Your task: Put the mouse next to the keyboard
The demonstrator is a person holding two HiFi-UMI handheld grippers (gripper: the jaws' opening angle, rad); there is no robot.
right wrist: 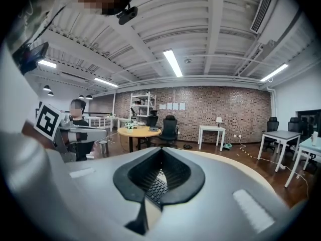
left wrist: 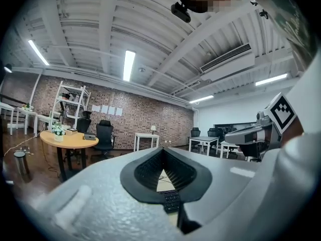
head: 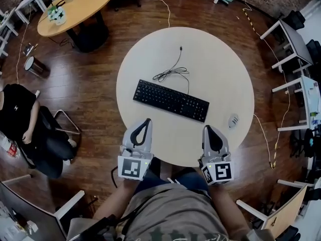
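Left hand-held gripper (head: 146,122) and right hand-held gripper (head: 208,130) hover over the near edge of the round table (head: 215,59), jaws closed on nothing. The mouse (head: 233,120) lies on the table past the right end of the keyboard (head: 170,100), not touching it.

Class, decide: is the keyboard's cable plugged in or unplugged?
Unplugged. The cable lies bunched on the table behind the keyboard, its plug end lying free on the tabletop.
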